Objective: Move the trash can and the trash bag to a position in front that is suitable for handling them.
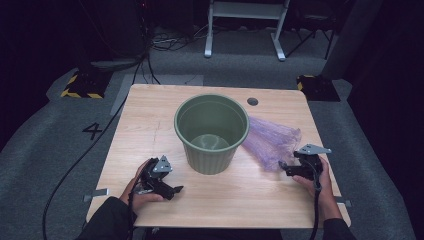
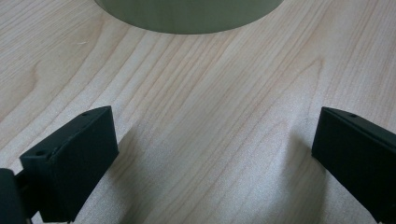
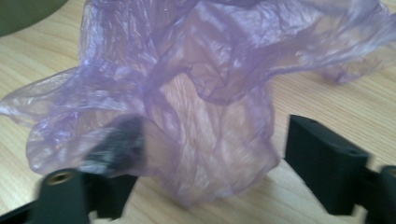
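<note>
While the left tongs [image 1: 176,190] rest on the wooden surface [image 1: 150,125] with jaws spread wide and nothing between them, the right tongs [image 3: 205,154] stand apart around the near edge of a crumpled purple plastic bag [image 3: 210,70], one jaw veiled behind the film. Lying flat on the surface, the bag sits just beside the green bucket [image 1: 211,132], which stands upright between the two hands.

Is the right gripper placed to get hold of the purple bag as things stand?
Probably yes. The right gripper has its jaws open with the near end of the purple bag lying between them on the table, and nothing blocks it.
</note>
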